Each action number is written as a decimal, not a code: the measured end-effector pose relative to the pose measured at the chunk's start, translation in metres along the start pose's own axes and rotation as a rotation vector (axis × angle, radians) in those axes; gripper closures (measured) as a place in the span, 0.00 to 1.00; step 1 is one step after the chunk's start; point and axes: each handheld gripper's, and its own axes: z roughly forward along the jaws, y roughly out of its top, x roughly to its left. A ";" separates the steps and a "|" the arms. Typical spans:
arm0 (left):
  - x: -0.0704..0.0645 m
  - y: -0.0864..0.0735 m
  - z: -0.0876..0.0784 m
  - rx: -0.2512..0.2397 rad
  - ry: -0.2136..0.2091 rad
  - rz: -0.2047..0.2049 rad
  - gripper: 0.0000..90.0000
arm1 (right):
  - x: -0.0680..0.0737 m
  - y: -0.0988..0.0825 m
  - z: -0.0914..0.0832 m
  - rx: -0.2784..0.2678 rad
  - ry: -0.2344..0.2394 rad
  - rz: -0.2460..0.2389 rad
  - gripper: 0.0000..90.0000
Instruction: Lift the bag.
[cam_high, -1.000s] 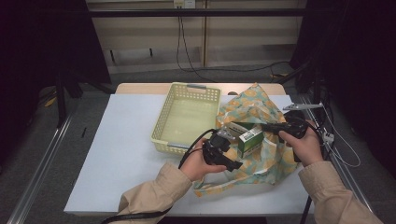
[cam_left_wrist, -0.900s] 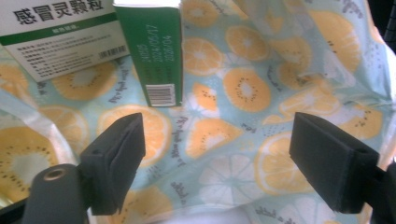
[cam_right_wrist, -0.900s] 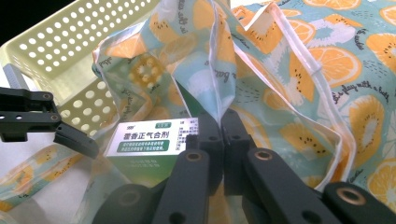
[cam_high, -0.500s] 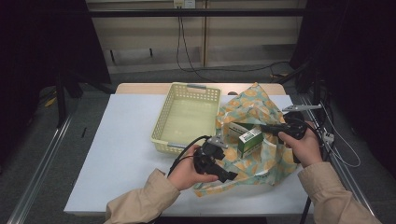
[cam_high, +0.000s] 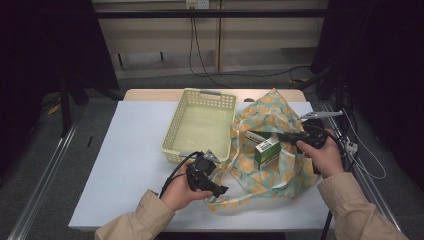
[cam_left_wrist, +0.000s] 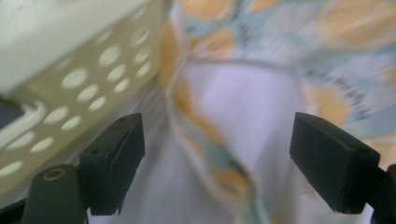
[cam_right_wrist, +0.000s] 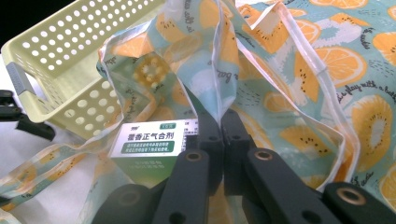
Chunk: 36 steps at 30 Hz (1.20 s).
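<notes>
— Since a second ago, the left tool (cam_high: 216, 186) has pulled back from the green box (cam_high: 266, 151) toward the bench's near edge, its jaws just opening, nothing between them.

— And the right tool (cam_high: 286, 136)?

— Pressed together, pinching the fruit-print bag (cam_high: 272, 107) at the bench's right side. The right gripper view shows fabric clamped between its jaws; the left gripper view shows the bag's strap (cam_left_wrist: 205, 154) beside the basket (cam_left_wrist: 88, 88).

My left hand-held gripper's view blurs the orange-printed fabric tote bag (cam_left_wrist: 261, 60) and pale yellow perforated plastic basket (cam_left_wrist: 79, 70). My right hand-held gripper (cam_right_wrist: 219, 122) covers part of the green-and-white cardboard box (cam_right_wrist: 144, 144).
</notes>
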 end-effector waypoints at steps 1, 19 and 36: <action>0.002 -0.001 0.001 0.004 0.002 -0.005 0.20 | 0.000 0.000 0.000 -0.001 0.002 0.002 0.99; 0.003 0.005 0.003 -0.007 -0.008 -0.004 1.00 | -0.004 -0.003 -0.003 -0.010 0.000 0.011 0.99; -0.004 0.094 -0.094 -0.247 -0.052 0.001 1.00 | -0.008 0.015 -0.029 -0.054 -0.039 0.003 0.99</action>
